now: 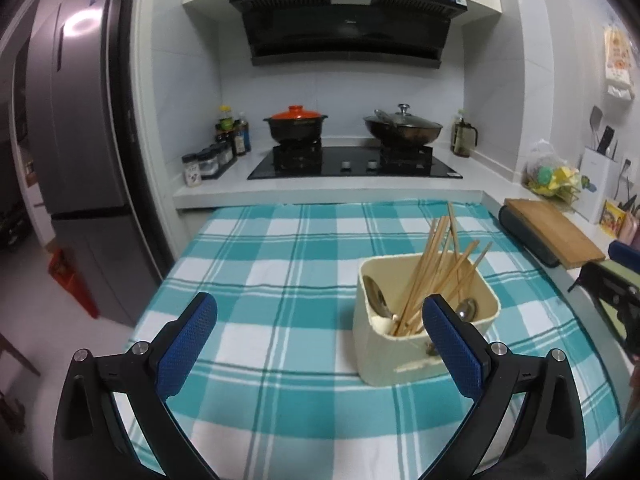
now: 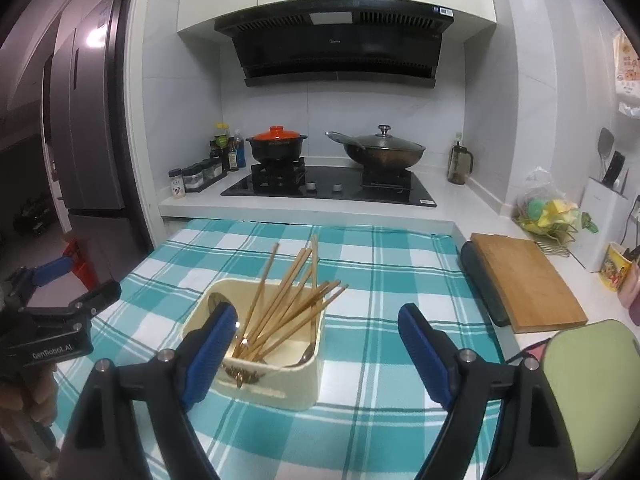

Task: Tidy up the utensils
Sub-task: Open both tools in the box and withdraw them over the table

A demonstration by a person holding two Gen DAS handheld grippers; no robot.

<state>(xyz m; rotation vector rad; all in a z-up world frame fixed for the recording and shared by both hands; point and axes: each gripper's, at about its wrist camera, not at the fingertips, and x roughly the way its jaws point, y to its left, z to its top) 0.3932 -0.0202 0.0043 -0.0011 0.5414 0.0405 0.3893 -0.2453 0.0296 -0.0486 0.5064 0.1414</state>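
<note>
Chopsticks (image 2: pixel 288 300) and spoons (image 1: pixel 376 296) standing in bin (image 1: pixel 424 344) on checked worktop (image 1: pixel 260 264). Both hand-held grippers (image 1: pixel 320 332) (image 2: pixel 316 344) spread, empty. Either sorted already or awaiting sorting; no telling which.

My two views: left wrist camera, low over the checked tablecloth (image 1: pixel 280 240), facing the stove (image 1: pixel 356 162); right wrist camera, same heading, set further right. Shared: utensil caddy (image 1: pixel 404 356) close ahead, stove beyond, cutting board (image 2: pixel 524 280) at right.
</note>
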